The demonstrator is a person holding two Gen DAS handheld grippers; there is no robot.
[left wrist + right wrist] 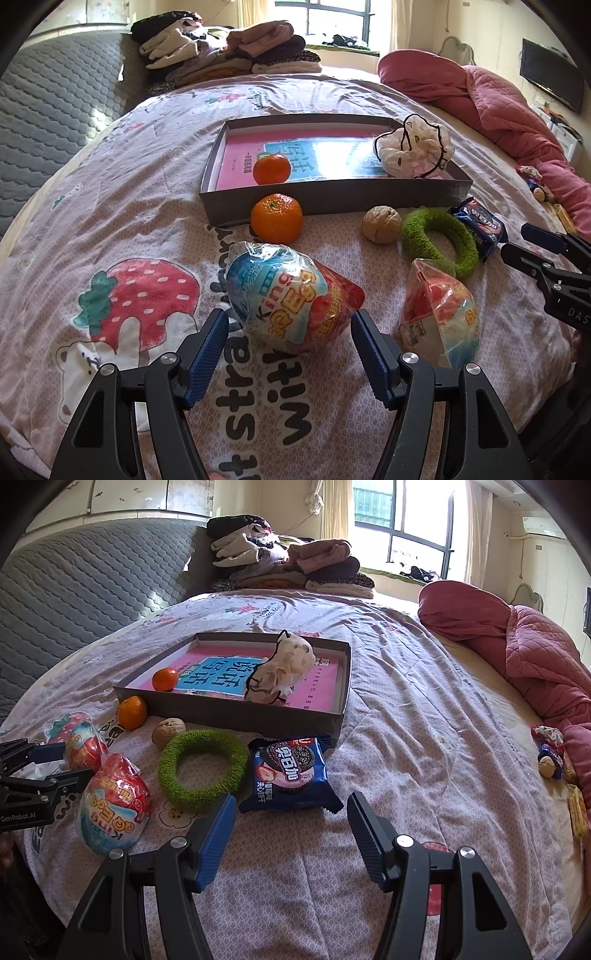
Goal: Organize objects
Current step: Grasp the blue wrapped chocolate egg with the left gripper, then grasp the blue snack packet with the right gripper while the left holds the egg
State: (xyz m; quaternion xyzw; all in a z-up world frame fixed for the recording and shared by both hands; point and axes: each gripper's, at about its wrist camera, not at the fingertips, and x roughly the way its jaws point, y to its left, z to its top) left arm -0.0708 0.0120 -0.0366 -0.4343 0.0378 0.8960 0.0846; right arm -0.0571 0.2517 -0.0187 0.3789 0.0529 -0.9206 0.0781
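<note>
Blue-padded left gripper (289,334) spread wide around foil-wrapped toy egg (291,295), pads not pressing | right gripper (291,814) agape, empty, near blue cookie packet (288,773) | grey cardboard tray (332,201) beyond | risk: slick wrapper slips, egg rolls away on the soft patterned bedspread (110,229).

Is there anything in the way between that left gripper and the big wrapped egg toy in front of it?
Nothing visible. The left gripper is open, and the egg toy lies on the bedspread just ahead of its fingertips, with no object between them.
</note>
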